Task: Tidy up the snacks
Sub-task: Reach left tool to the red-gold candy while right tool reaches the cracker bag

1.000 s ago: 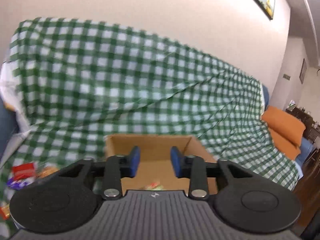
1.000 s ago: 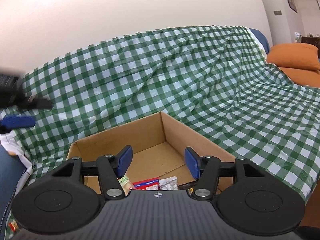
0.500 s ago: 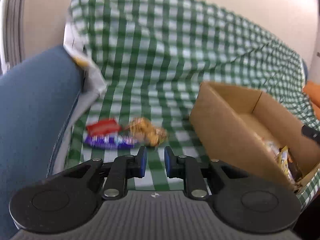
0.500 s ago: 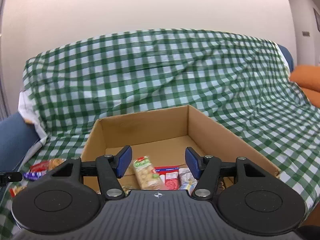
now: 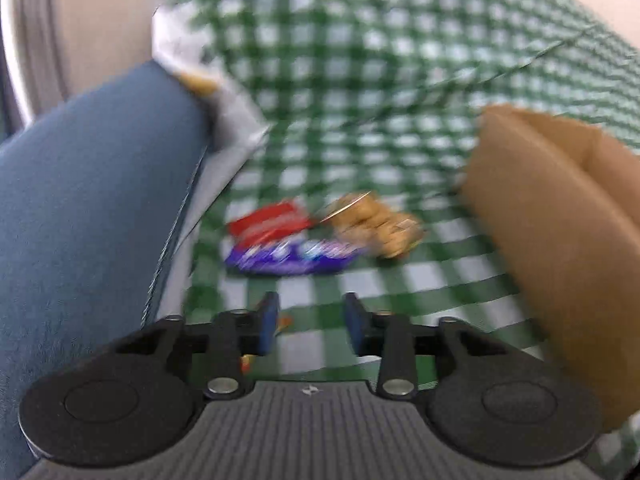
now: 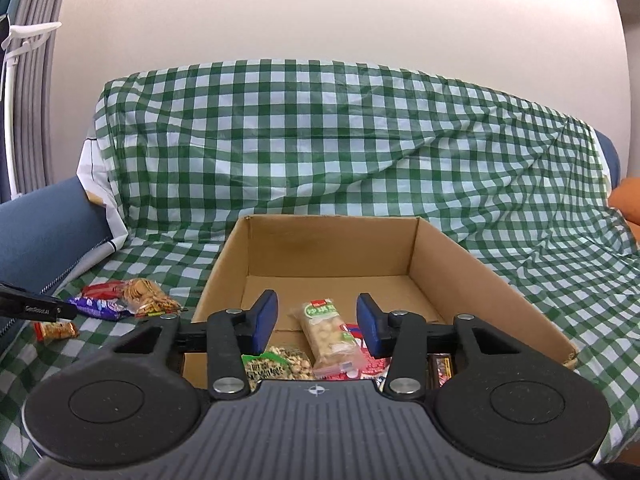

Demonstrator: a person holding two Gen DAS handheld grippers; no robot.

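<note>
An open cardboard box sits on a sofa draped in green-checked cloth. Inside it lie a clear pack of nuts, a green peanut bag and red wrappers. My right gripper hovers over the box's near end, jaws closing with nothing between them. Left of the box lie a red packet, a purple bar and a bag of crackers. My left gripper hangs just short of them, jaws opening and empty; its tip shows in the right wrist view.
A blue sofa arm rises at the left. A small orange-red packet lies near the left gripper. An orange cushion sits at the far right. A curtain hangs at the far left beside the plain wall.
The left gripper swung left from the box and dropped toward the loose snacks, its jaws narrowing and then widening. The right gripper turned to face the box squarely, jaws narrowing.
</note>
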